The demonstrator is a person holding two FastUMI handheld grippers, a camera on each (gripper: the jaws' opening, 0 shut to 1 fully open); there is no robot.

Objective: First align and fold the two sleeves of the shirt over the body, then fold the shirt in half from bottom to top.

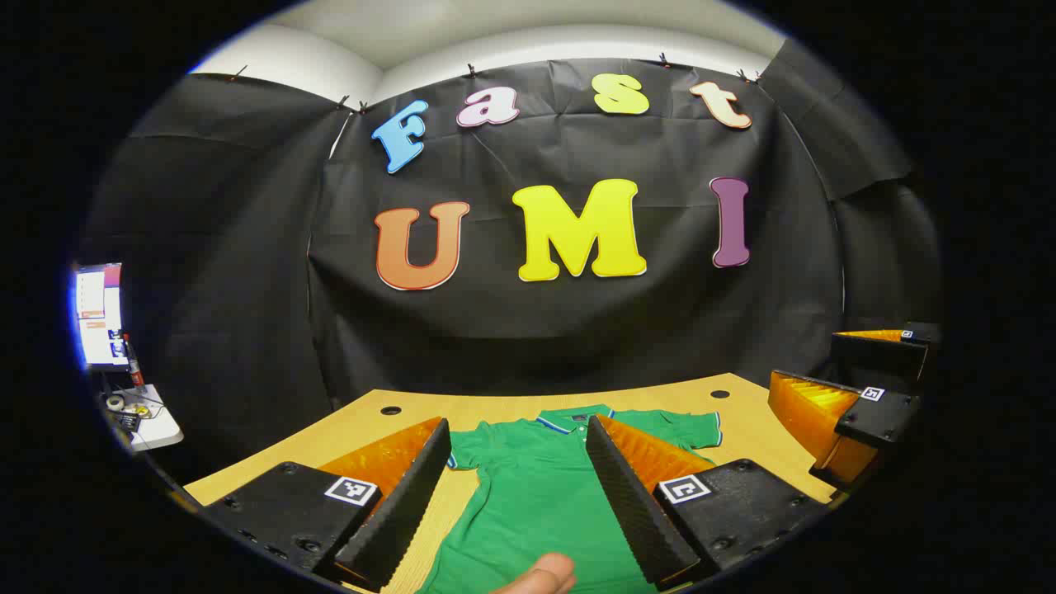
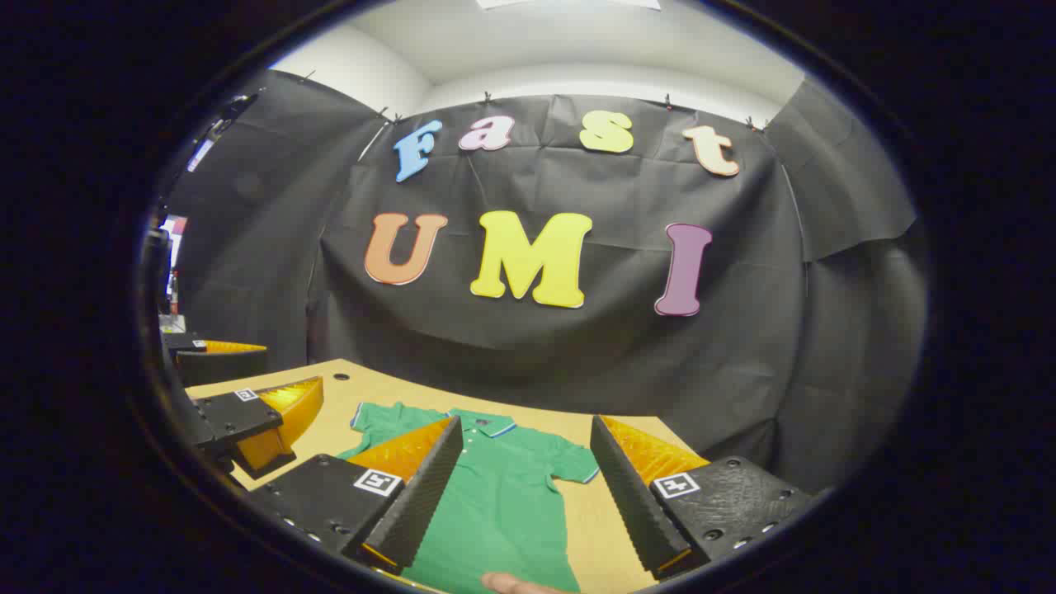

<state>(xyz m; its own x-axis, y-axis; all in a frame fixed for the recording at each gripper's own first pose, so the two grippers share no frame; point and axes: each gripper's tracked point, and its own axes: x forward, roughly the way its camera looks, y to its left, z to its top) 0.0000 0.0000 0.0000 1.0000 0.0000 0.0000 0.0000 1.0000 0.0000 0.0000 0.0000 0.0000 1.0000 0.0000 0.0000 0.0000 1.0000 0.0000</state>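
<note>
A black cloth wall point(image 1: 577, 330) closed off the back of the booth, with a pale ceiling above it. Below it ran the wooden worktop point(image 1: 511, 408), light in tone, with two small dark holes near its far edge.

On the worktop lay the green shirt point(image 1: 536, 495), a short-sleeved polo spread flat with its collar toward the cloth wall and its hem toward the camera. Both sleeves point(image 2: 573, 462) were stretched out to the sides, not yet folded over the body; their cuffs and the collar carried a thin pale and blue trim.

In the left gripper view, the left gripper point(image 1: 518, 503) hovered above the shirt with its jaws spread wide, holding nothing, the shirt's body showing through the gap between them. A fingertip point(image 1: 540, 575) of the person showed at the bottom edge. The right gripper point(image 1: 858, 412) appeared at the right rim of that view, above the worktop's edge, also empty.

In the right gripper view, the right gripper point(image 2: 528, 499) likewise hung over the shirt, jaws wide apart and gripping nothing; the shirt's right side and a bare strip of worktop lay between them. The left gripper sat at the left rim there, apart from the cloth.

Far to the left, a small white side table point(image 1: 153, 425) held a lit screen point(image 1: 99, 313) and some small clutter, too small to make out.
</note>
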